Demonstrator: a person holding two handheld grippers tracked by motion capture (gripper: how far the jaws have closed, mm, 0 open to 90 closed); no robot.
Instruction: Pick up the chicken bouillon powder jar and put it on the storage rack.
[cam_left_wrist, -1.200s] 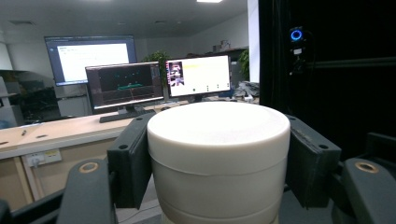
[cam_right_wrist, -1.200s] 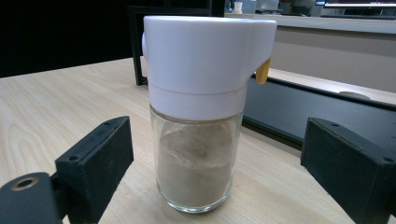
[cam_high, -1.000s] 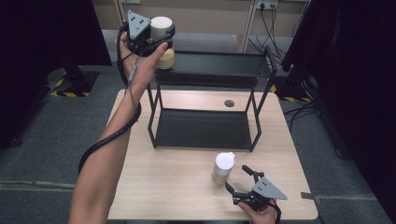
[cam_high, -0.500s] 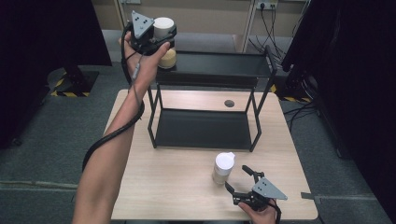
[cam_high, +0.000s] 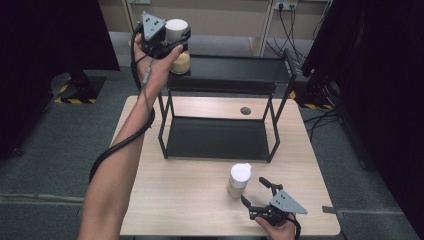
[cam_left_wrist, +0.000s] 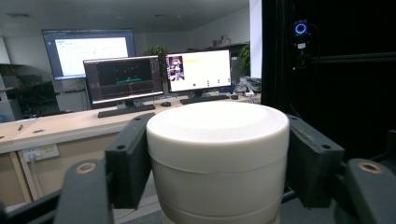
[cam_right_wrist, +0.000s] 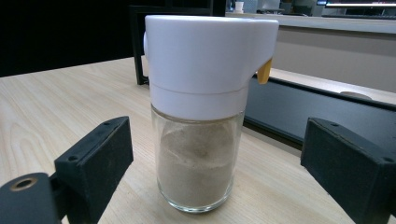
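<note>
A jar with a white lid (cam_high: 176, 29) and pale yellow contents stands at the left end of the black rack's top shelf (cam_high: 235, 72). My left gripper (cam_high: 175, 39) reaches around its lid (cam_left_wrist: 217, 154). Its jaws have just been opening; the pads (cam_left_wrist: 130, 163) sit close beside the lid on both sides. A glass shaker (cam_high: 239, 180) with a white cap and beige powder stands on the wooden table (cam_high: 180, 200). My right gripper (cam_high: 253, 190) is open just in front of the shaker (cam_right_wrist: 201, 107), which stands between the jaws with wide gaps on both sides.
The two-level black rack has a bare lower shelf (cam_high: 215, 137) and thin upright legs. A small dark hole (cam_high: 245, 110) marks the tabletop behind it. Grey floor and black curtains surround the table.
</note>
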